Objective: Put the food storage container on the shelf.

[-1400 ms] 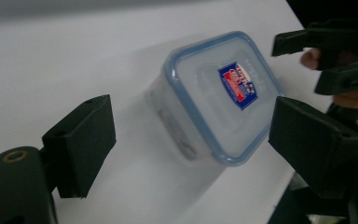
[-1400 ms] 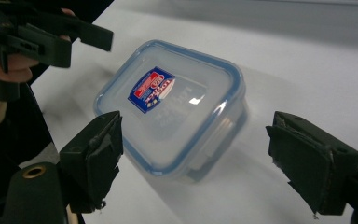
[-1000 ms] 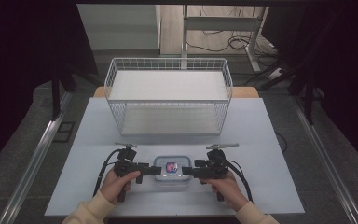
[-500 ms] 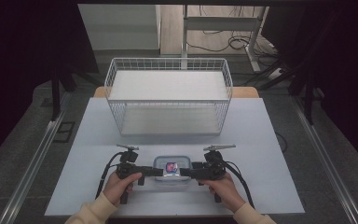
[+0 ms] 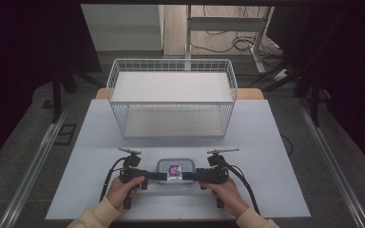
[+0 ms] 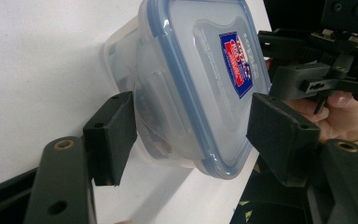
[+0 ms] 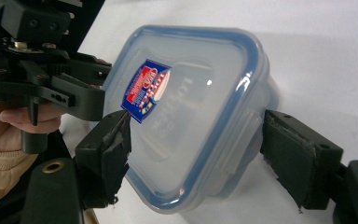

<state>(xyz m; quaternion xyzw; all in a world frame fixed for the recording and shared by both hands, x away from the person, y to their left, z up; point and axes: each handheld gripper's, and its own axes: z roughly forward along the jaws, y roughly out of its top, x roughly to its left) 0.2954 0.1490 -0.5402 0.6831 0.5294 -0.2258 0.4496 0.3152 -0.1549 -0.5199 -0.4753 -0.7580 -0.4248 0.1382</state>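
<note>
One container (image 5: pixel 173 171); two tools (image 5: pixel 160 175) (image 5: pixel 188 176), seemingly not clamped.

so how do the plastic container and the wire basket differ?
The plastic container is small, clear-walled and shut with a blue-rimmed lid bearing a red and blue label; the wire basket is much larger, open-topped white mesh. The container sits near the table's front edge between the left hand-held gripper and right hand-held gripper; the basket stands farther back, untouched. Both are rectangular and rest on the white table.
</note>
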